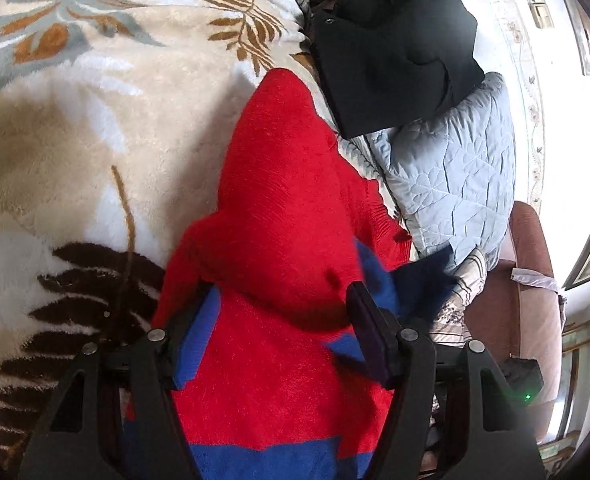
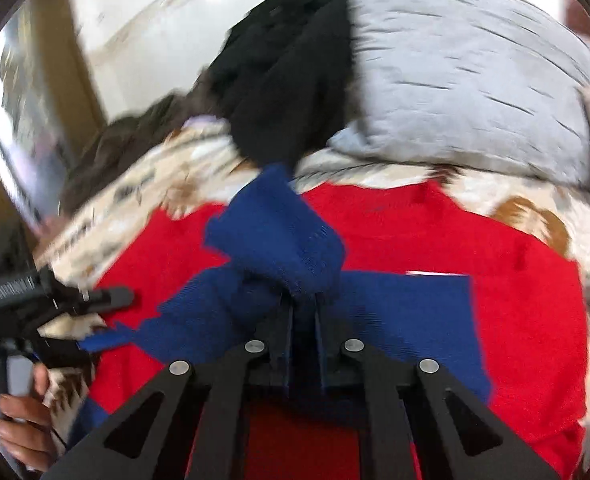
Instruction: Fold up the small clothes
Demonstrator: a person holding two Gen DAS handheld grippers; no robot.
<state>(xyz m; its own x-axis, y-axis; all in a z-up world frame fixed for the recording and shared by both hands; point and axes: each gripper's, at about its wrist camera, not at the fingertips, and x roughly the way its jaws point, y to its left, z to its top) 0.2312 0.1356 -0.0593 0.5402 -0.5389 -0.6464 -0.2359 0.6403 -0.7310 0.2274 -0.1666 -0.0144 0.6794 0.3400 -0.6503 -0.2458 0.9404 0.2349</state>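
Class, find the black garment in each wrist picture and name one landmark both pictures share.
Left wrist view: the black garment is at the upper right, above the red sweater.
Right wrist view: the black garment is at top centre, behind the raised blue sleeve.
Shared landmark: the pale blue quilt beside it.

Blurred white lettering on left tool point(image 2: 91, 312), perhaps unreadable.
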